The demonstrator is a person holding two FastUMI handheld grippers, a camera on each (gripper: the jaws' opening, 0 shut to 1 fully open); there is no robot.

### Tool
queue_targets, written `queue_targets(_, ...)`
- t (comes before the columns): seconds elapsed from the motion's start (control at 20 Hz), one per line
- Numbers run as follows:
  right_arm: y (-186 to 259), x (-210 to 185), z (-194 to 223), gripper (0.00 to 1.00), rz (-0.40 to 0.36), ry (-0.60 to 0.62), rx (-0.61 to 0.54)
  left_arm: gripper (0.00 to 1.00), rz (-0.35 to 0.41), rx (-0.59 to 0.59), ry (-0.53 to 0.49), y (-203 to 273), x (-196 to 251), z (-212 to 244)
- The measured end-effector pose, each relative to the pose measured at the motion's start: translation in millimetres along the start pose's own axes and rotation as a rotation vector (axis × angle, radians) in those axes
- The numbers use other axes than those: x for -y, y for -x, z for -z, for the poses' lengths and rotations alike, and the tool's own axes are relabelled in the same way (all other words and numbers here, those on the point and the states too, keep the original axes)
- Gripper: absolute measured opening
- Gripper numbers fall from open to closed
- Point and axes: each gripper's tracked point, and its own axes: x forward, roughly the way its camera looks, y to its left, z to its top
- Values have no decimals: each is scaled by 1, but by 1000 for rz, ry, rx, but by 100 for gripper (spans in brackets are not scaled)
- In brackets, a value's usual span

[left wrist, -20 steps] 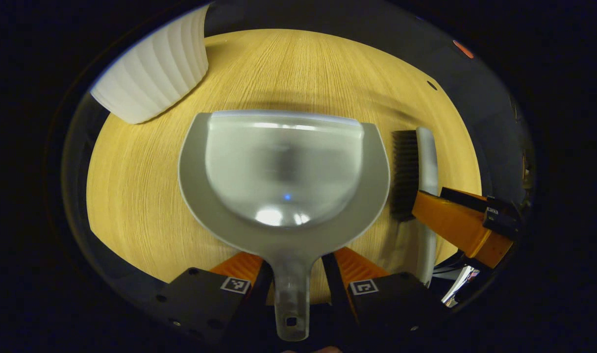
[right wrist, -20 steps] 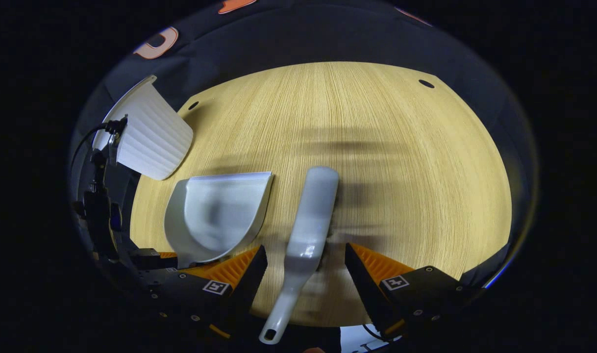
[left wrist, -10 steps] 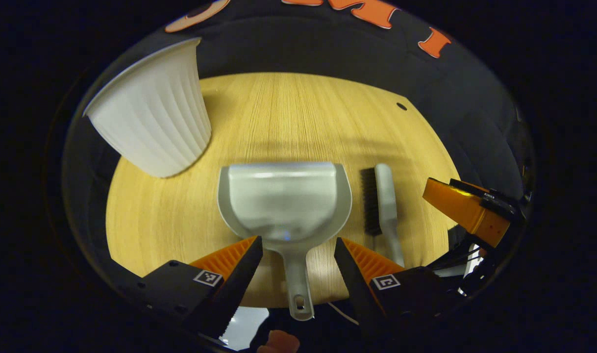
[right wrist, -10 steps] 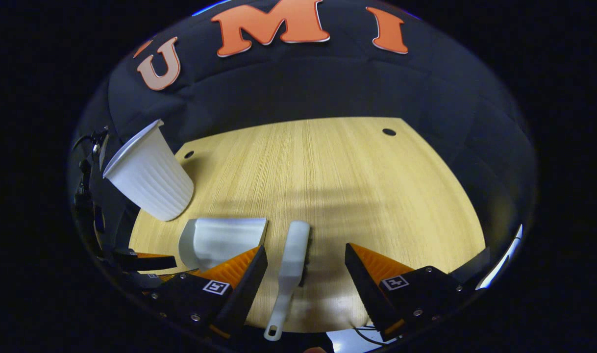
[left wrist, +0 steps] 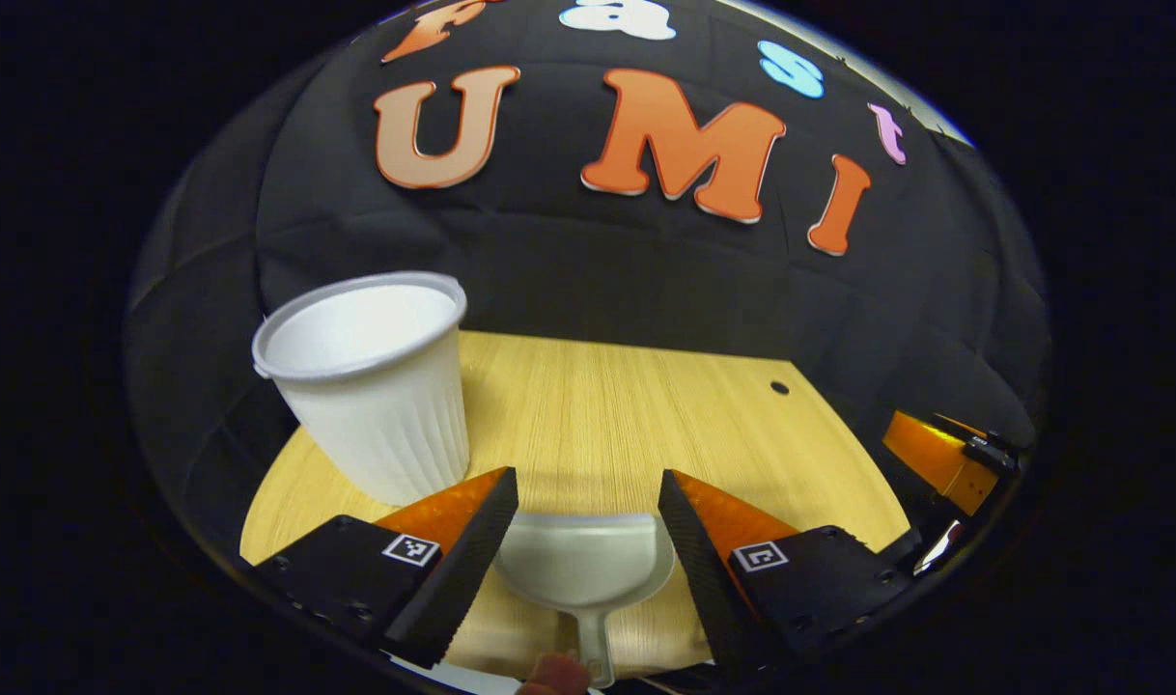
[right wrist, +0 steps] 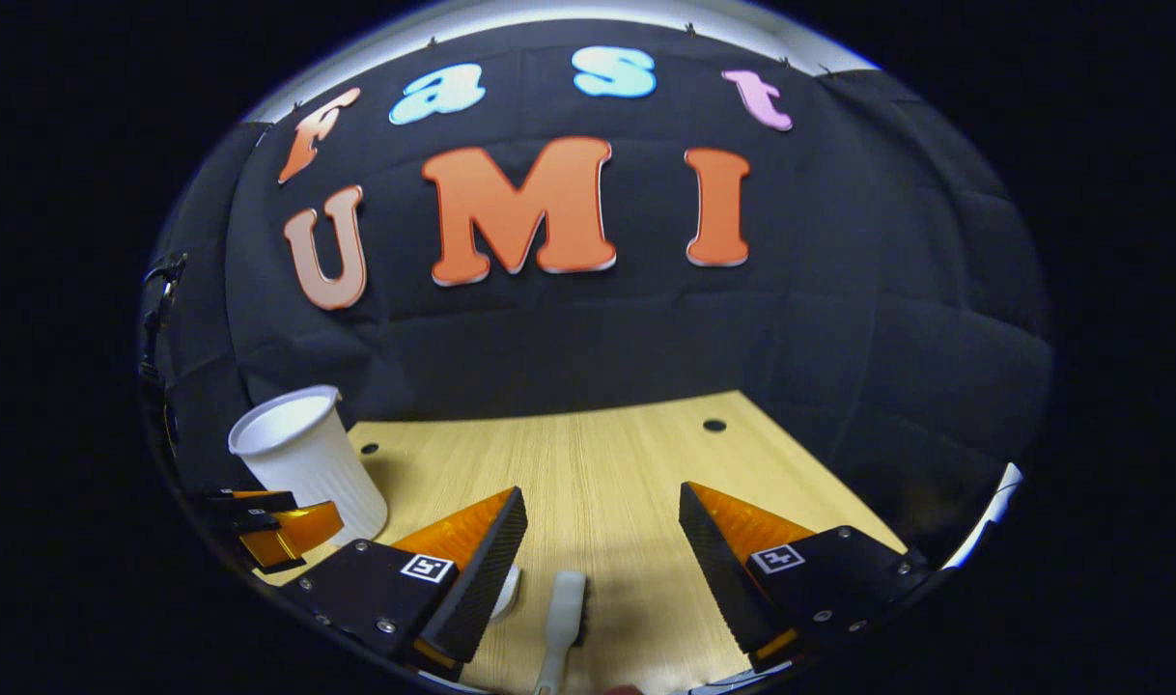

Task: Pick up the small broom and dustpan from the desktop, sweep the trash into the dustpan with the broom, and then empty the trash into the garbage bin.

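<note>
1. The left gripper (left wrist: 588,516) is hovering with jaws spread wide and empty; the translucent grey plastic dustpan (left wrist: 586,571) is lying flat on the pale wooden desktop (left wrist: 636,415) just below and between its fingers, handle toward the camera.
2. The right gripper (right wrist: 602,536) is likewise gaping and holding nothing, with the small white-handled broom (right wrist: 561,618) lying under it.
3. The ribbed white plastic bin (left wrist: 376,386) is standing upright ahead-left of the left gripper, mouth up, likely so trash can be tipped in.
</note>
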Motion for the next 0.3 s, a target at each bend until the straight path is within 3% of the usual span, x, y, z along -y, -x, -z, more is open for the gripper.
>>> queue_targets(0.15, 23, 15, -32, 95, 24, 49, 165, 94, -12, 187, -20, 1, -20, -19)
queue_targets(0.3, 28, 14, -49, 95, 32, 72, 223, 93, -42, 383, -60, 15, -24, -41)
